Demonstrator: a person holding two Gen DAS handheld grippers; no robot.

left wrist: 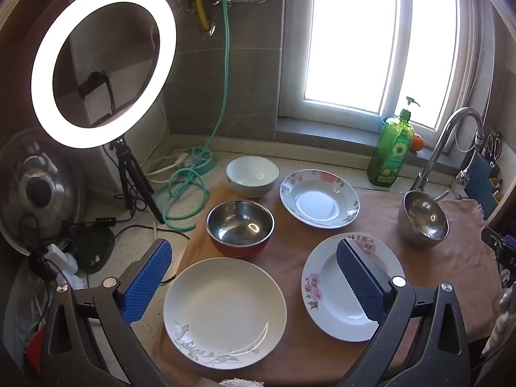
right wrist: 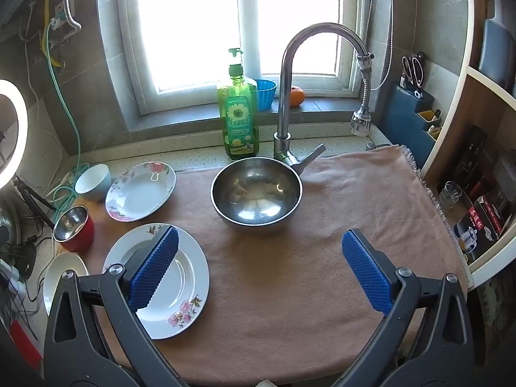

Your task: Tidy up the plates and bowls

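Note:
On a pink cloth (left wrist: 322, 364) lie a white plate with grey leaves (left wrist: 224, 312), a plate with pink flowers (left wrist: 325, 290) and a far floral plate (left wrist: 319, 198). A red-sided steel bowl (left wrist: 240, 225), a pale blue bowl (left wrist: 252, 175) and a large steel bowl (left wrist: 424, 217) stand there too. My left gripper (left wrist: 254, 264) is open and empty above the near plates. My right gripper (right wrist: 259, 254) is open and empty, in front of the large steel bowl (right wrist: 257, 193), its left finger over the pink-flower plate (right wrist: 180, 296).
A ring light on a tripod (left wrist: 103, 64) and cables stand left. A green hose (left wrist: 180, 200) coils behind the bowls. A green soap bottle (right wrist: 238, 109) and tap (right wrist: 287, 103) stand by the window. A knife block (right wrist: 416, 106) and shelves (right wrist: 483, 193) are right.

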